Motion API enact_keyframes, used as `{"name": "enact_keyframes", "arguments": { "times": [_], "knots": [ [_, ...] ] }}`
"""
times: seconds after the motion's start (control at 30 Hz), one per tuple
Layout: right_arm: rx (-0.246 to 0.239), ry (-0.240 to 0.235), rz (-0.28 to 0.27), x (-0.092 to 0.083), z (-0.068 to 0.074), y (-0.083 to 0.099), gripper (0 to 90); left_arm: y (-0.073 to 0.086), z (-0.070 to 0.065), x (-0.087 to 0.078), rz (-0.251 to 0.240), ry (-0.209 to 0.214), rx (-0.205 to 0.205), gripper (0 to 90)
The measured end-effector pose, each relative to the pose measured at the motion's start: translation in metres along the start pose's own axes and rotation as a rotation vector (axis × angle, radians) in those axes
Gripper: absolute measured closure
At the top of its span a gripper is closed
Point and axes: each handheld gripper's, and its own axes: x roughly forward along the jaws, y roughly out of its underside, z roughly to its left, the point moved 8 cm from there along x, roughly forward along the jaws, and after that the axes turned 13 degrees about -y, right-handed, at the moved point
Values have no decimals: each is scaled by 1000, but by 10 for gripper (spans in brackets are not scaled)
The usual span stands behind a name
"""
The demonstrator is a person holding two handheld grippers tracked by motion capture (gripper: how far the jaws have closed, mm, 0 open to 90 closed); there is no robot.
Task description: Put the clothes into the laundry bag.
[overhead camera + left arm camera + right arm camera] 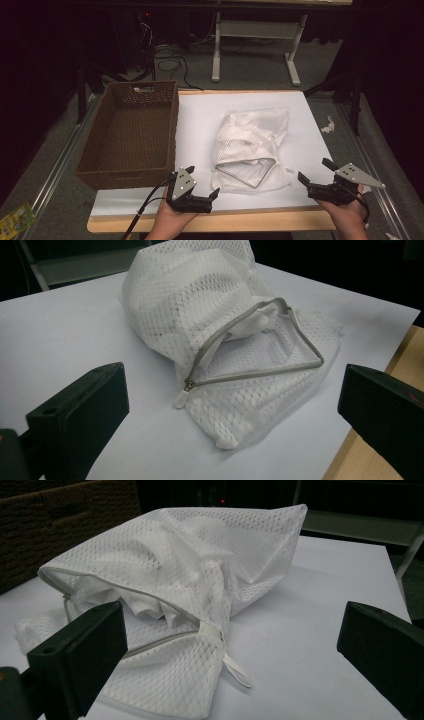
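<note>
Lying between left gripper [204, 184] and right gripper [314, 171], untouched: white mesh bag [252, 148]; both grippers' jaws spread apart, empty.

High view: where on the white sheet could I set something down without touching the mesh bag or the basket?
Bare sheet runs between the wicker basket and the mesh bag. A wider patch lies right of the bag, up to the sheet's far right corner. It is crowded at the near edge, where the open left gripper and open right gripper flank the bag's unzipped mouth.
</note>
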Motion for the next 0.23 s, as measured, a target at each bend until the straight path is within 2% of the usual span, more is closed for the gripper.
{"name": "enact_keyframes", "arguments": {
  "times": [0.1,0.23],
  "knots": [
    [7,0,7,2,0,1,4,2,0,1,7,12,-5,4],
    [6,9,6,3,0,1,4,2,3,0,7,5,-7,4]
  ]
}}
